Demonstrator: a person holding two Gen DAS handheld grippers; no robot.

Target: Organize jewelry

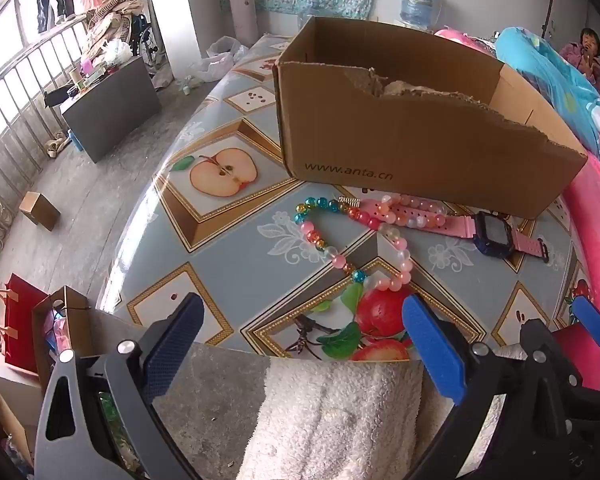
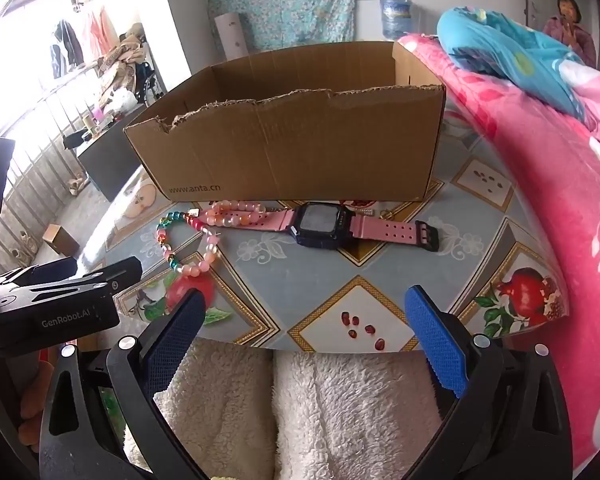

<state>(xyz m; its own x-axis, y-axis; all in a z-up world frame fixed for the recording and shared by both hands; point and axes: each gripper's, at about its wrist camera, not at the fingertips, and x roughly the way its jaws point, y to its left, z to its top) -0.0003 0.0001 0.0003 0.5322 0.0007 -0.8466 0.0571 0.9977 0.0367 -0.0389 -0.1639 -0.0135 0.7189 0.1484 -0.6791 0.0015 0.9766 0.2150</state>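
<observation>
I have both claws low at the near edge of the surface [image 2: 284, 280], tilted downward, with nothing between the fingers of either. The left claw [image 1: 304, 344] stands wide, its blue pads [image 1: 432, 348] well apart and clear of every item. The right claw [image 2: 304, 340] also stands wide and empty; in the left wrist view it shows at the right border. In the right wrist view the body of the left claw sits at the left border. The surface carries a fruit-print cover. On it the box [image 1: 420, 144], torn along its near rim and open at the top, stands at the far side. Just in front of the box lies the bead string [image 1: 352, 236], a loop of pink, teal and clear beads, its far part lying across the left strap of the watch [image 2: 320, 226]. The watch lies flat, face up, with a dark case and pink straps spread to either side, just beside the box's near wall. In the right wrist view the watch lies ahead of the right claw, well apart from it. The bead string lies ahead of the left claw, its nearest beads close to the right pad but apart from it. A pink blanket [image 2: 540, 168] borders the surface on the right. White fleece [image 2: 340, 412] lies below both claws.
</observation>
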